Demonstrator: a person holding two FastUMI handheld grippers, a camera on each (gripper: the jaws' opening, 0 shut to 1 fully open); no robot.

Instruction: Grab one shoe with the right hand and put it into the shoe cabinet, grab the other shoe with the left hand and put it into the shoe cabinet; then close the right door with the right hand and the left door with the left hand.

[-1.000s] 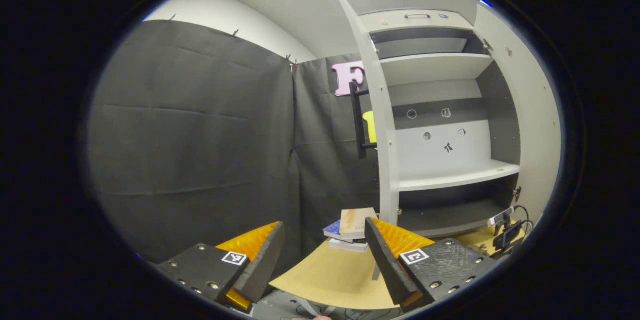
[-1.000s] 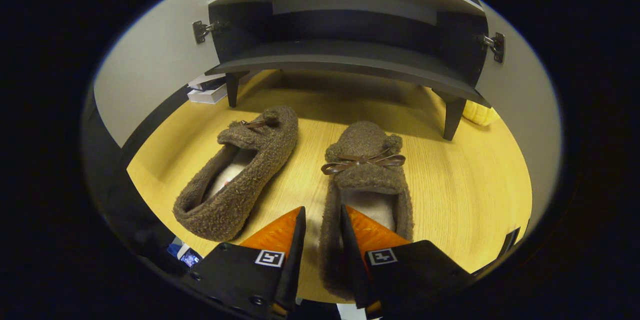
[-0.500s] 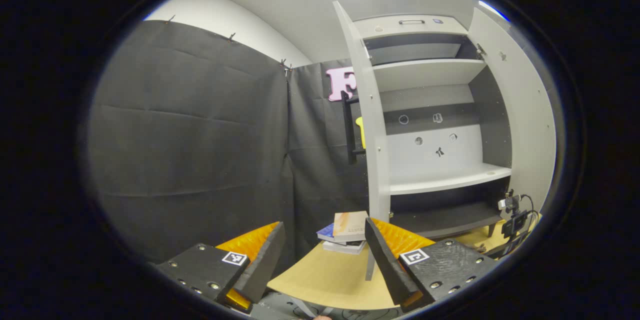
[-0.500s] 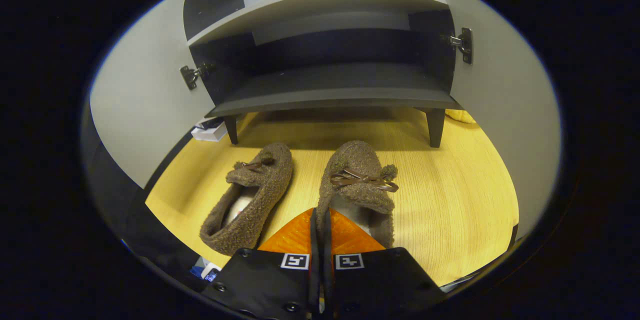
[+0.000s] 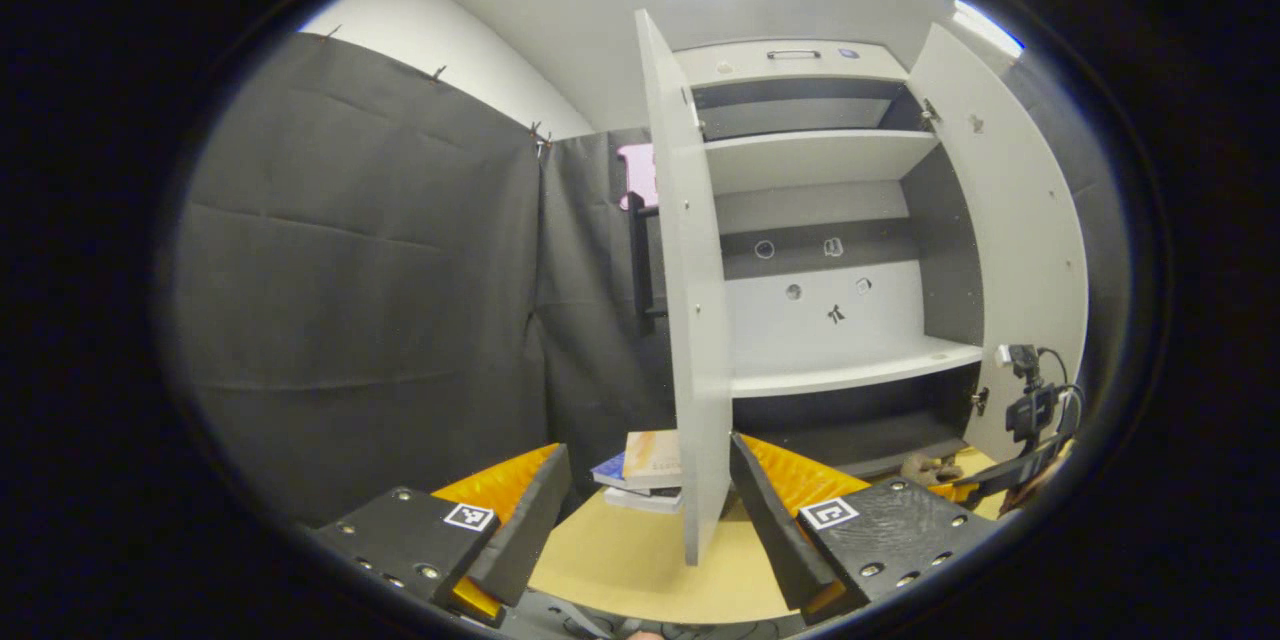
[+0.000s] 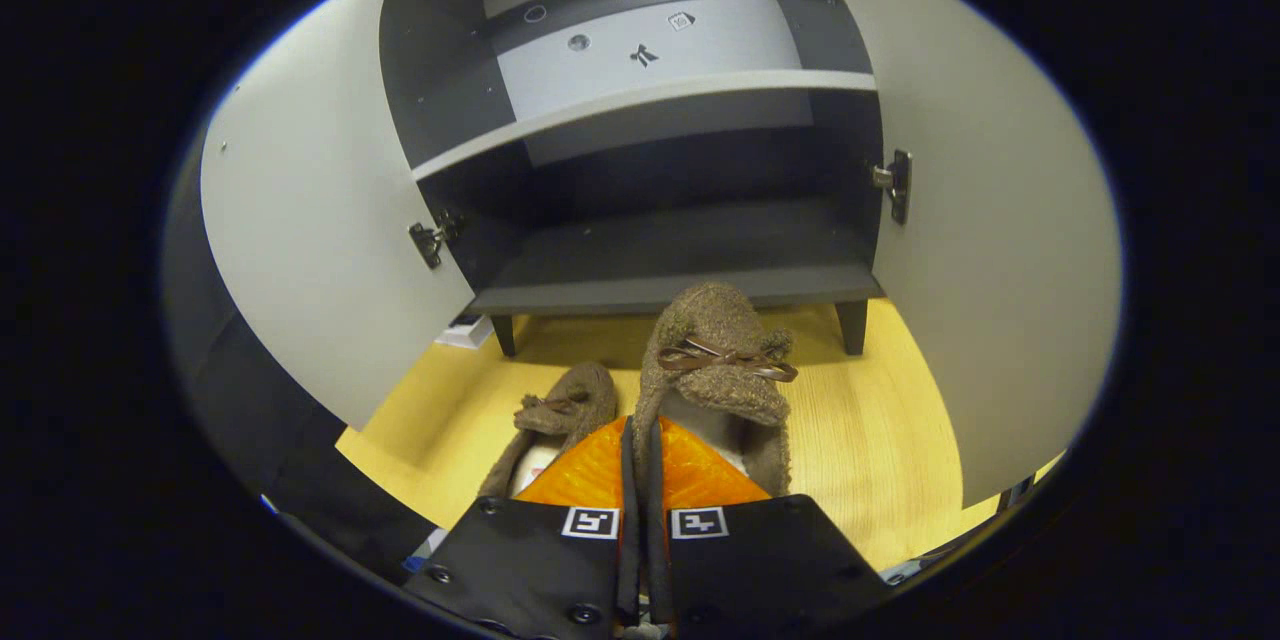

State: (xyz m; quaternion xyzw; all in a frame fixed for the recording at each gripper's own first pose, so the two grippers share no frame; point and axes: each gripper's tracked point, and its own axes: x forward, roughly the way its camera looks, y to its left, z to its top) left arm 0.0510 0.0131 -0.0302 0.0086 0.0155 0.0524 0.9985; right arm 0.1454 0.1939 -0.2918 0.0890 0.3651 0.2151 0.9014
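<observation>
The right gripper (image 6: 640, 450) pinched the heel edge of one shoe (image 6: 715, 360) in front of the bottom shelf (image 6: 680, 265), so it could slip out, while the other shoe (image 6: 560, 410) lay on the floor and the left gripper (image 5: 640, 500) was spread, empty.

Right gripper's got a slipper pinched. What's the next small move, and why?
Probably carry the held slipper forward onto the cabinet's dark bottom shelf. The right gripper is shut on its side wall, it hangs above the floor, and both doors stand open.
</observation>
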